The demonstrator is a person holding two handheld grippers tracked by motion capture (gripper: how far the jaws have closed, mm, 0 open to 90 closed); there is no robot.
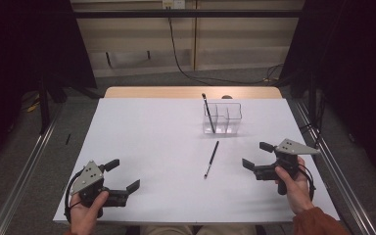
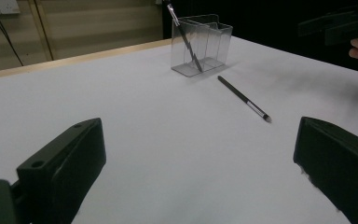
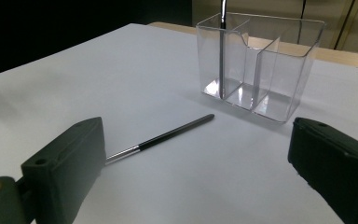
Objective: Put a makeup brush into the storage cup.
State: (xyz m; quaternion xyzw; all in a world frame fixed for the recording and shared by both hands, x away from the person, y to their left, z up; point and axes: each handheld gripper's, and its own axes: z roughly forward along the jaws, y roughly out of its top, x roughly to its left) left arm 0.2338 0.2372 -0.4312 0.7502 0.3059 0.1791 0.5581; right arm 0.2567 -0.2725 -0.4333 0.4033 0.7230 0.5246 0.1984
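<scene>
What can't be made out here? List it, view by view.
- High view: dark object behind the clear holder, too small to identify.
- Left gripper view: tip of the lying pen, blurred.
- Right gripper view: top of the standing pen, cut off by the upper edge.

A lab-like test room: a white-topped table [image 1: 142, 147] between metal floor rails [image 1: 24, 171]; dark curtains [image 1: 24, 44]; cables [image 1: 186, 58] trailing along bare wall panels.

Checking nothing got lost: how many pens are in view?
2. One pen lies flat on the table before the clear holder; the other pen stands tilted in its left compartment.
</scene>
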